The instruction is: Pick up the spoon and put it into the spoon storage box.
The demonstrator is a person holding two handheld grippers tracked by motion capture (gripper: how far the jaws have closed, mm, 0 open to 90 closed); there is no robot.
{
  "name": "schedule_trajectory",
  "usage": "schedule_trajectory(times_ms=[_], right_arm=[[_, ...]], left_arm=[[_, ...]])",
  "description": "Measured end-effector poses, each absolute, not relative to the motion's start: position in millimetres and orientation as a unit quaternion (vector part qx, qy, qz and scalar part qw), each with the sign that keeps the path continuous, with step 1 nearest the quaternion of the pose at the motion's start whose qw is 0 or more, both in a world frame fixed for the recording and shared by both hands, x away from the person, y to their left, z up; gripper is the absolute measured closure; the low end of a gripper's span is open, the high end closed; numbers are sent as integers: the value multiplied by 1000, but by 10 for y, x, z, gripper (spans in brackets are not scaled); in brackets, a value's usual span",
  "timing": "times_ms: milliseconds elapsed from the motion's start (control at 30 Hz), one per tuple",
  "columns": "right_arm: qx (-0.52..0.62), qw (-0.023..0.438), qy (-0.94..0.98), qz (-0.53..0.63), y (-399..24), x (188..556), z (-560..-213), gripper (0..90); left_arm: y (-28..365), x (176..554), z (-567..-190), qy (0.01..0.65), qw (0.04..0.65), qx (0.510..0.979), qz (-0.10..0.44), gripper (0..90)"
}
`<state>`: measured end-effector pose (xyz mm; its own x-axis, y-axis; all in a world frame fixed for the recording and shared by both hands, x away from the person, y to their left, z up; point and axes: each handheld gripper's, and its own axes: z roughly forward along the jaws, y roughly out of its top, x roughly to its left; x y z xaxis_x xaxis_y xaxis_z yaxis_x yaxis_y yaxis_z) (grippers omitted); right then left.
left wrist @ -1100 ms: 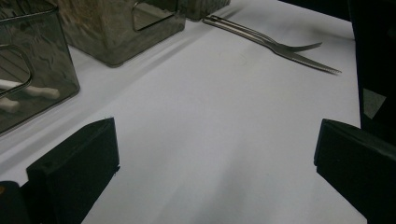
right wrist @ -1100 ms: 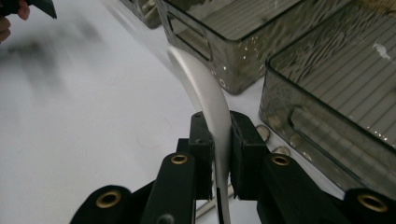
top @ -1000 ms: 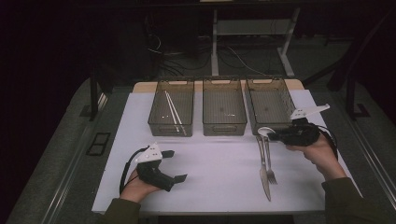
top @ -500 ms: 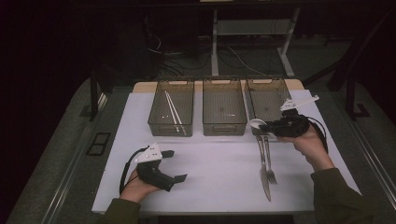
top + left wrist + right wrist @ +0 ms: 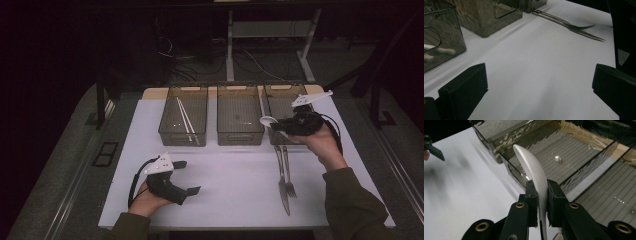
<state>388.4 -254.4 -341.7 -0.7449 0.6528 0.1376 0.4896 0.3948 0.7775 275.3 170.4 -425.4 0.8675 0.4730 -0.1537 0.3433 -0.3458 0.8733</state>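
My right gripper (image 5: pixel 276 127) is shut on a white spoon (image 5: pixel 268 120), held above the front edge of the table's right bin (image 5: pixel 278 98). In the right gripper view the spoon (image 5: pixel 532 168) rises edge-on between the jaws of that gripper (image 5: pixel 541 193), its bowl pointing over the rim between the middle and right bins. My left gripper (image 5: pixel 189 177) rests on the white table (image 5: pixel 235 175) at the front left, jaws wide open and nothing between them (image 5: pixel 539 82). A metal fork (image 5: pixel 289 175) and knife (image 5: pixel 281 177) lie side by side below the right bin.
Three clear smoky bins stand in a row at the back of the table. The left bin (image 5: pixel 170 131) holds white chopsticks (image 5: pixel 186 121); the middle bin (image 5: pixel 239 136) has a small glint on its floor. Dark floor and cables lie beyond the table.
My right gripper has carried the spoon left and toward the bins, from the table's right side to the front of the right bin. The left gripper has stayed still.
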Motion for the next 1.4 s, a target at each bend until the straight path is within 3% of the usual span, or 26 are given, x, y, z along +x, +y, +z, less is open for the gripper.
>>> schedule_trajectory(times_ms=[533,1400], right_arm=[[339,97,830,432,-2190,4194,-3269,802],[339,74,847,403,-1587,4643,-3628,802]], left_arm=[[1709,2749,-4249,250,517,816,64,0],[1722,2757,-4245,249,524,812,62,0]])
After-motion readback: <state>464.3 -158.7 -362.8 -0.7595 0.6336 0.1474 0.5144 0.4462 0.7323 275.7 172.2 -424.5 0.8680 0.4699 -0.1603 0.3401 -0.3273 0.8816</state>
